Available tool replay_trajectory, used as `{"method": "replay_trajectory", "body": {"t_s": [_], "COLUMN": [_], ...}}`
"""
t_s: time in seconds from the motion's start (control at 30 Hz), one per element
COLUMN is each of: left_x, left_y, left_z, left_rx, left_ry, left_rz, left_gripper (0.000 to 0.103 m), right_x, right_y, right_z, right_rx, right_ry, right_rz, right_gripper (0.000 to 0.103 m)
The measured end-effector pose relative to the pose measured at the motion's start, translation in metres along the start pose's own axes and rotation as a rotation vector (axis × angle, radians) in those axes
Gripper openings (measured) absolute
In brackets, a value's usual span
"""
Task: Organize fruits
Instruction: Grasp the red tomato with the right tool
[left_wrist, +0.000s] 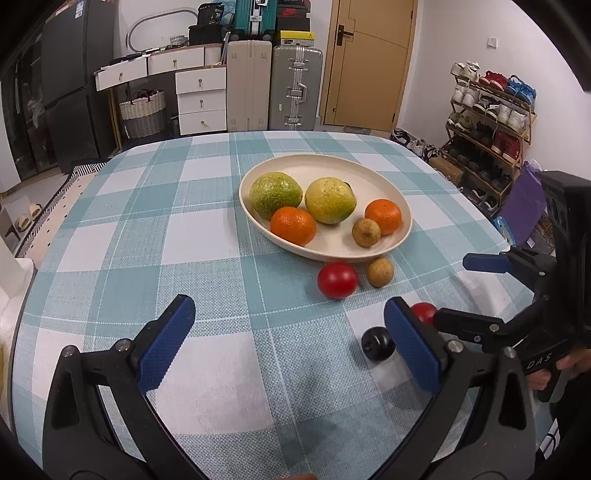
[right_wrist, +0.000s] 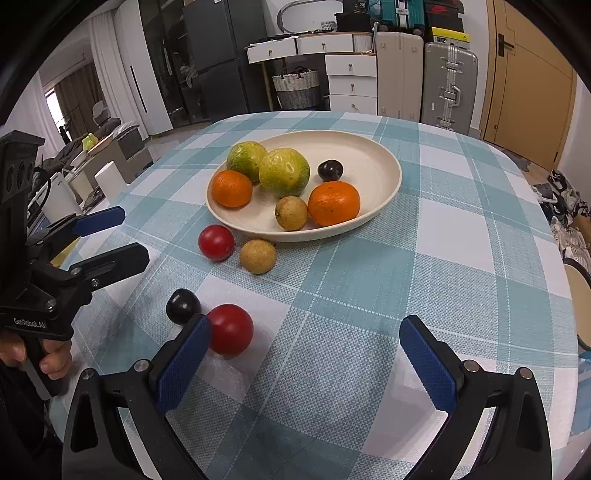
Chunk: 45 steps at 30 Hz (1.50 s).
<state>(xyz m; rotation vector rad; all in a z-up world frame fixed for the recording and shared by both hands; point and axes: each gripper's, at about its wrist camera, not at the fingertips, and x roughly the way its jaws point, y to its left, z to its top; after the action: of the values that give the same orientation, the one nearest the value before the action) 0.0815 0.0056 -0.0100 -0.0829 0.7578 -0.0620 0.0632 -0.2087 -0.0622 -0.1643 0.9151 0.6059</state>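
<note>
On the bench with the checked cloth, the plate sits in the upper middle of both views and already holds two green fruits, two oranges, one small brown fruit and, seen only in the right wrist view, one dark plum. Four fruits are not yet inside: a red fruit and a brown fruit just below the plate rim, and lower left in the right wrist view a second dark plum beside a larger red fruit. The right claw is wide open and holds nothing; its left pad seems to be just beside this red fruit, maybe touching it. The left claw is also wide open and empty, low over the cloth. I think the main danger is rolling: all these fruits are round, and if a pad pushes the red fruit from one side before closing, it can roll into the plum, and both may run to the near edge of the bench. The two claws are also near each other around the plum, so they may collide if both go for it. A hard squeeze could bruise the soft red fruit, and dropping a fruit into the crowded side of the plate may knock another one out.
</note>
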Motion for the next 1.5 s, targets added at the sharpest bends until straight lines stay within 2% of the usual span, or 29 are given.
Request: {"method": "replay_trajectory", "body": {"t_s": [0.37,0.5,0.87,1.0,1.27,1.5], "left_x": [0.003,0.005,0.005,0.005,0.009,0.011], "left_y": [0.0,-0.001,0.0,-0.001,-0.001,-0.003], "left_z": [-0.004,-0.006,-0.007,-0.008,-0.009,-0.009], "left_rx": [0.001,0.003,-0.003,0.001,-0.002,-0.002], "left_ry": [0.019,0.023,0.029,0.032,0.044,0.049], "left_rz": [-0.005,-0.007,-0.008,-0.009,-0.011,-0.022], "left_gripper": [0.102,0.102,0.102,0.102,0.102,0.102], "right_x": [0.0,0.004,0.009,0.009,0.011,0.011], "right_y": [0.003,0.008,0.024,0.026,0.035,0.036], "right_z": [-0.002,-0.004,-0.006,-0.006,-0.006,-0.006], "right_rx": [-0.007,-0.032,-0.096,-0.101,-0.144,-0.156], "right_ry": [0.02,0.037,0.046,0.044,0.046,0.039], "right_rz": [0.059,0.077,0.115,0.118,0.126,0.127], "right_gripper": [0.101,0.085,0.07,0.06,0.055,0.042]}}
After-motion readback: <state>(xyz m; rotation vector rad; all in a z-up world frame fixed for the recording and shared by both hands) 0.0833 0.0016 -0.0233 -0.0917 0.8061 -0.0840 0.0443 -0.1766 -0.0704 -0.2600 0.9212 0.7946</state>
